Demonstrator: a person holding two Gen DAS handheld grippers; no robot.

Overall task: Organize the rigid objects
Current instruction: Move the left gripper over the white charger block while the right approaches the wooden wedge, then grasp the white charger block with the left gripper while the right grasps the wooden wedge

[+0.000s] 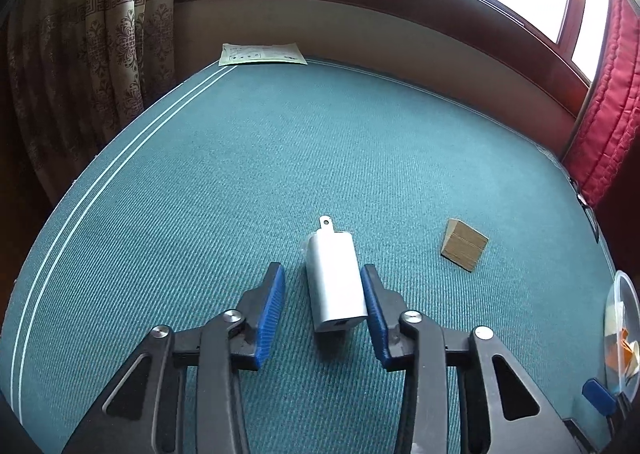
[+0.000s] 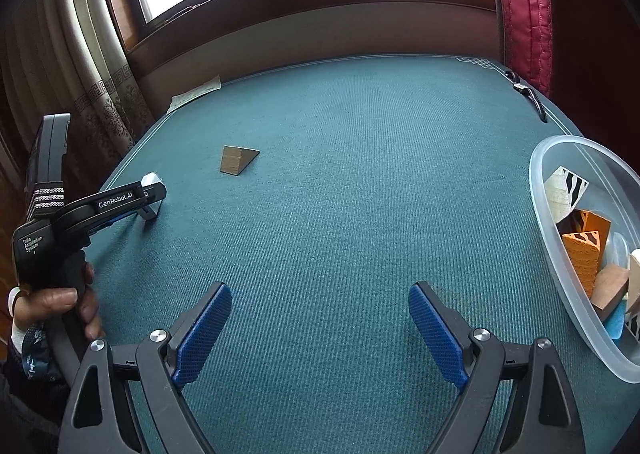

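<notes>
The left tool [image 1: 324, 298] stands open astride a silver metal block [image 1: 335, 281] on the teal worktop [image 1: 280, 158]; the right tool [image 2: 320, 328] gapes, holding nothing.

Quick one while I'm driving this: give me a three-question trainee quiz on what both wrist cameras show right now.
1. True or false: the right gripper is open with nothing between its fingers.
2. What lies between the left gripper's fingers? A) an orange block B) a silver metal piece C) a sheet of paper
3. Is the wooden wedge inside or outside the clear bowl?
Key: 1 true; 2 B; 3 outside, on the teal cloth.
</notes>
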